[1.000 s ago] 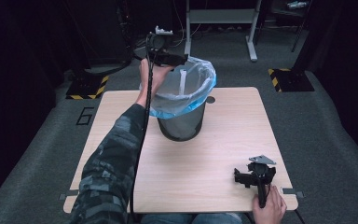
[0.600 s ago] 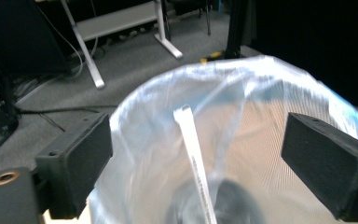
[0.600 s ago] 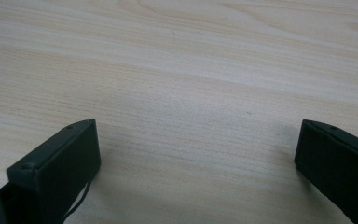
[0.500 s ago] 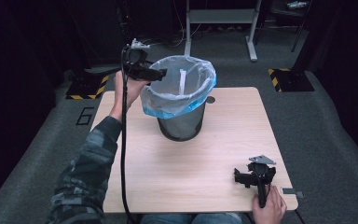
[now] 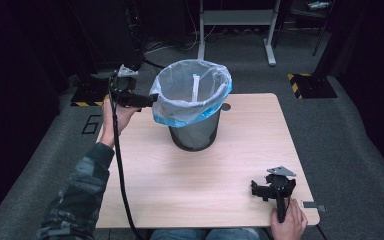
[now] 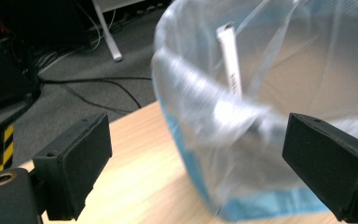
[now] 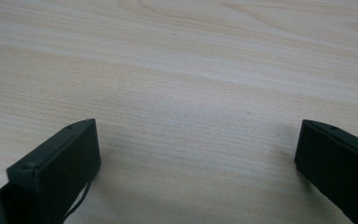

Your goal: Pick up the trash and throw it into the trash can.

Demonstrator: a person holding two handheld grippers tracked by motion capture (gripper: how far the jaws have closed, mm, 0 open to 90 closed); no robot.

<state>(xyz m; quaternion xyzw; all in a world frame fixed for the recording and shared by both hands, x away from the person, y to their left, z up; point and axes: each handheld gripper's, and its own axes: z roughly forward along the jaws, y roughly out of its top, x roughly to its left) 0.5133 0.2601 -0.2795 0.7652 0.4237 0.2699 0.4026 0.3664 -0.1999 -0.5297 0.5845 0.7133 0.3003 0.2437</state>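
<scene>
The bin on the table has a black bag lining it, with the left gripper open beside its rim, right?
Not quite: the bag lining the bin is clear with a blue edge, as the high view shows. The left gripper is indeed open beside its rim.

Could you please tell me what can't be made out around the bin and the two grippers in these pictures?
- Bin bottom: high view, hidden behind the bag and rim.
- White strip lower end: left gripper view, blurred behind the bag's film.
- Left gripper touching the bag or not: high view, too small to tell.
</scene>
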